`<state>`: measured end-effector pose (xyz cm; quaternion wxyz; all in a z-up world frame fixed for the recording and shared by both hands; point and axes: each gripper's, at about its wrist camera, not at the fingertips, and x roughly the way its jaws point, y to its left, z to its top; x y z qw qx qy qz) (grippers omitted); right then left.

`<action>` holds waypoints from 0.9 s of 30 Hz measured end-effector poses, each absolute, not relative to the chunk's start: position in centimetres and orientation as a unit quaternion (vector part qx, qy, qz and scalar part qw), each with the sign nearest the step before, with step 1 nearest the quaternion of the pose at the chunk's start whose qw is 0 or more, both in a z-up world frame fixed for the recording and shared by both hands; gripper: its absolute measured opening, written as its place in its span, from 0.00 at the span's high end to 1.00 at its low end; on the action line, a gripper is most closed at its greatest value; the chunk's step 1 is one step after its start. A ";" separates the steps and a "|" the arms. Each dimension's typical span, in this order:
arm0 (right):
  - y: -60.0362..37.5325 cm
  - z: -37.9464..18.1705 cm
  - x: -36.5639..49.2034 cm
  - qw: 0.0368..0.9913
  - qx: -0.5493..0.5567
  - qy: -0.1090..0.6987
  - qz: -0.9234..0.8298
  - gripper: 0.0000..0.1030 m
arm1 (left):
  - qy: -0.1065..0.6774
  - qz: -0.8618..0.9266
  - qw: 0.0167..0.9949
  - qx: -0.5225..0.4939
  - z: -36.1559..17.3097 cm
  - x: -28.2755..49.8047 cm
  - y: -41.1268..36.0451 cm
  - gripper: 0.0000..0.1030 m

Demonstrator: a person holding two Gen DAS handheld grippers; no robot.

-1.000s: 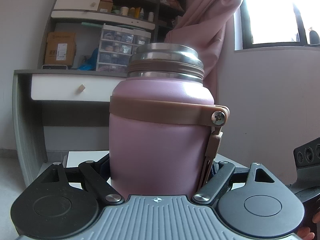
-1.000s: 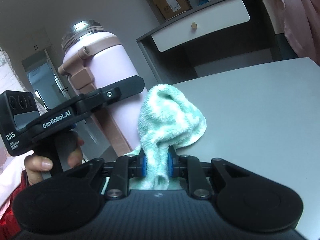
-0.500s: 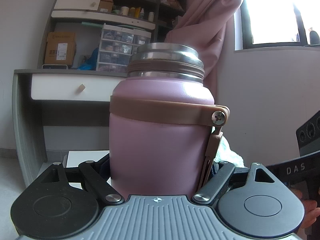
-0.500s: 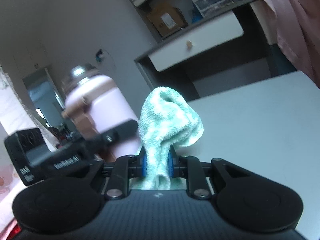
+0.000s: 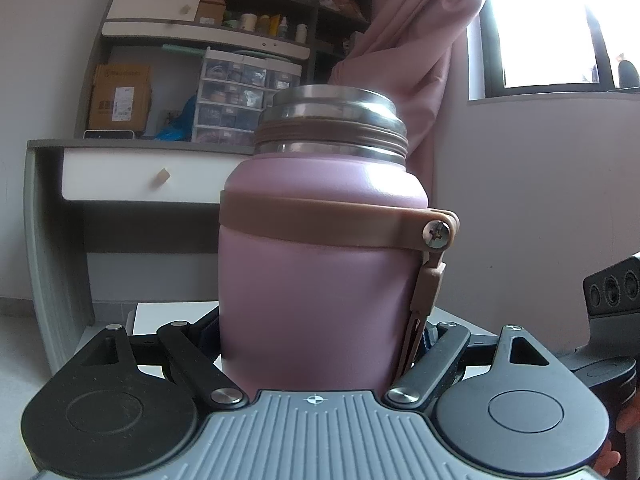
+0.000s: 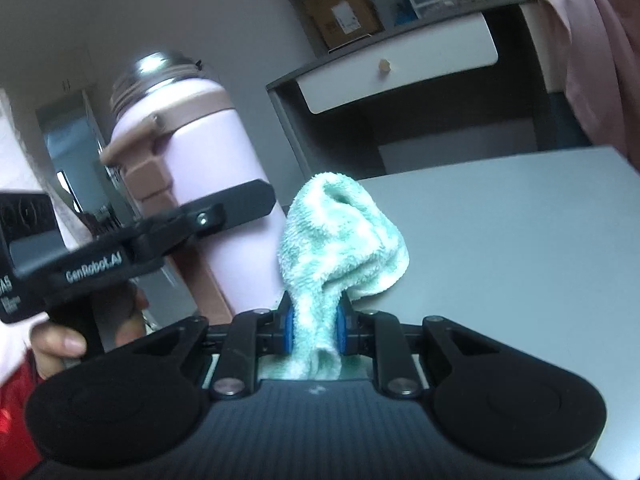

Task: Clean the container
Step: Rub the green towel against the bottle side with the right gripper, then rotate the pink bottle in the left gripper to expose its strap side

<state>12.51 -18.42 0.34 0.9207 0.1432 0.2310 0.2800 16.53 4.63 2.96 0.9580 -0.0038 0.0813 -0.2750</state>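
A pink insulated container with a brown strap band and an open steel screw neck stands upright between my left gripper's jaws, which are shut on its lower body. It also shows in the right wrist view, at the left, held by the left gripper. My right gripper is shut on a bunched mint-green and white terry cloth. The cloth sits just to the right of the container's lower side, close to it; I cannot tell whether they touch.
A light grey table lies under and to the right of the cloth. Behind stand a grey desk with a white drawer, shelves with boxes, a pink curtain and a bright window.
The right gripper with the cloth swung away from the container, then came back beside it. The left gripper and container have not moved.
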 end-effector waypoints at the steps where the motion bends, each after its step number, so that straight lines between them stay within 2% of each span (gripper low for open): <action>1: -18.6 0.3 12.6 0.918 0.149 0.235 0.282 0.81 | 0.081 -0.275 0.958 -0.004 3.0 16.5 4.6 0.19; 16: -20.3 0.2 10.4 0.917 0.145 0.227 0.293 0.80 | 0.081 -0.242 0.967 0.022 3.1 15.8 3.7 0.17; 18: -20.6 0.2 10.0 0.917 0.147 0.224 0.294 0.80 | 0.078 -0.220 0.972 0.031 3.1 15.0 2.9 0.03; 19: -20.7 0.2 9.8 0.917 0.149 0.223 0.294 0.80 | 0.076 -0.209 0.974 0.036 3.1 14.6 2.5 0.00; 27: -23.0 -0.2 9.2 0.918 0.177 0.213 0.284 0.80 | 0.063 -0.121 0.988 0.072 3.3 11.3 -0.8 0.00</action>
